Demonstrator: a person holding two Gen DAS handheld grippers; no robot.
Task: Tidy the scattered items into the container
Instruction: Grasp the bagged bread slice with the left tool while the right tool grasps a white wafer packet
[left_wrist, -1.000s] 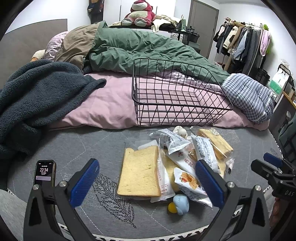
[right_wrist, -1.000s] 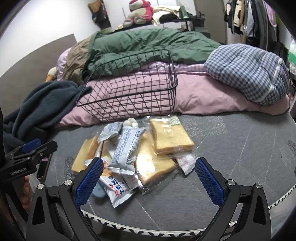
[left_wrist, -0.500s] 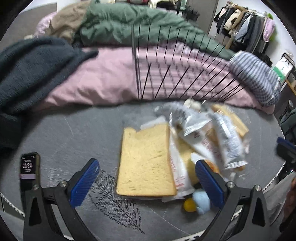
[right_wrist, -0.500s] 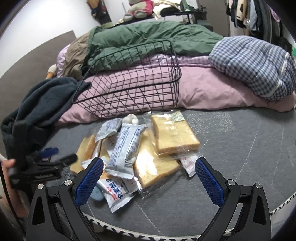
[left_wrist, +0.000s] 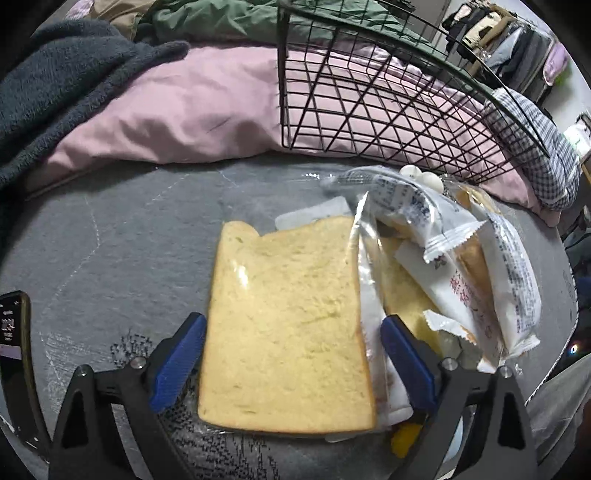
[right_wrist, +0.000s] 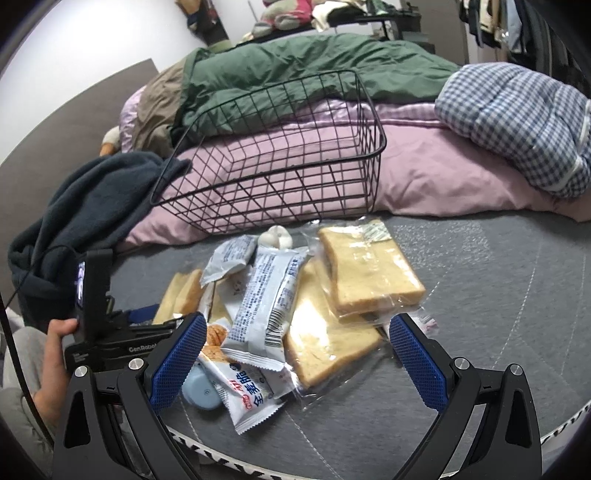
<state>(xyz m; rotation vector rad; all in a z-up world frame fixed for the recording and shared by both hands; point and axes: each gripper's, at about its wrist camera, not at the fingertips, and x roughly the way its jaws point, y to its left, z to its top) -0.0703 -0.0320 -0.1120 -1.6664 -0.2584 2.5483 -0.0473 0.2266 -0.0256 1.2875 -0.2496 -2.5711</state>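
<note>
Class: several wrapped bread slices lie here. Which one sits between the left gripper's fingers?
The flat single slice at the pile's left edge, between the closing left gripper jaws; the others lie stacked rightward.
</note>
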